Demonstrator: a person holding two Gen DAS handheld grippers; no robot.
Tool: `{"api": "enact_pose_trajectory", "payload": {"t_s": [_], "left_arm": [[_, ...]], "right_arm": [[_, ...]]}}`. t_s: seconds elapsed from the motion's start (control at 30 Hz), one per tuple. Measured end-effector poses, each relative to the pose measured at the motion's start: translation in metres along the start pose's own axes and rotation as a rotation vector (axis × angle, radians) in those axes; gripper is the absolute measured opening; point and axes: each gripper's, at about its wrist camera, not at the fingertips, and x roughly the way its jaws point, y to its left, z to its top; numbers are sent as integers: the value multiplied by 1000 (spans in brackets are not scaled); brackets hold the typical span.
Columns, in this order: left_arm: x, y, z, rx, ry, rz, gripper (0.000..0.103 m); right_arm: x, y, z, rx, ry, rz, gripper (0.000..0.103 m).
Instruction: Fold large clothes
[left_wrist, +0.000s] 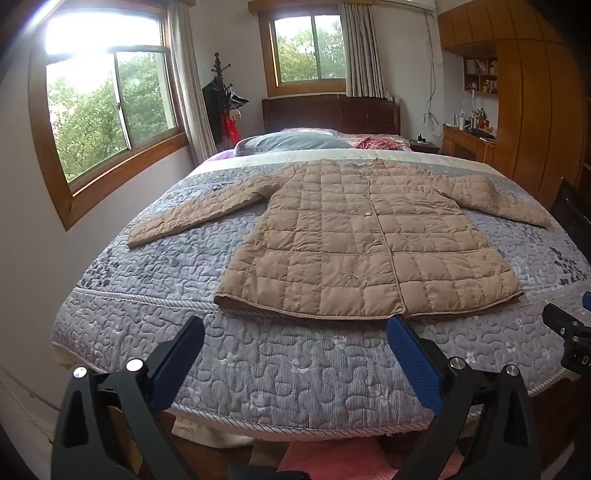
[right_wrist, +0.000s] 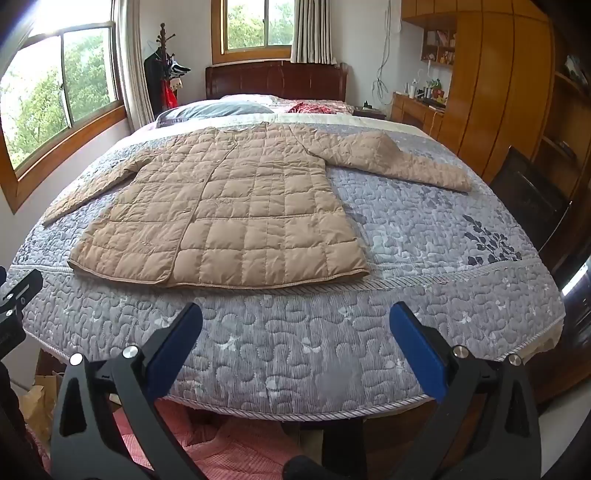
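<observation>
Because the bed (left_wrist: 122, 325) fills nearly the whole of both wrist views under its grey-lilac quilted cover, it gives a broad, soft and slightly yielding surface to fold on, and the tan quilted coat (left_wrist: 354, 240) lies on it front side up, body flat, hem toward the foot of the bed and collar toward the pillows (left_wrist: 291, 142). The coat looks puffy and light, a down-type padding stitched in squares, so I judge it will bend easily along the stitch lines but spring back a little and trap air; its smooth shell probably slides readily over the cover, so a fold may need pressing down. Both sleeves spread outward: the left sleeve (left_wrist: 192, 218) runs straight toward the window side, while the right sleeve (right_wrist: 399, 162) angles toward the wardrobe with a slight hump near its shoulder. The cuffs and the hem corners seem the best places to pinch, since the edge binding there is thin and firm enough for two fingers, whereas the thick padded middle would likely slip out. The left gripper (left_wrist: 295, 332) hovers over the foot of the bed, just short of the hem, jaws spread wide and empty. The right gripper (right_wrist: 295, 321) hangs likewise above bare cover, jaws wide apart, holding nothing.
</observation>
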Motion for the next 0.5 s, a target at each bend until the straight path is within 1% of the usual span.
{"api": "enact_pose_trajectory", "payload": {"t_s": [0.5], "left_arm": [[1,3,1,1,-7,4,99]], "right_arm": [[2,0,0,1,-3,1,100]]}}
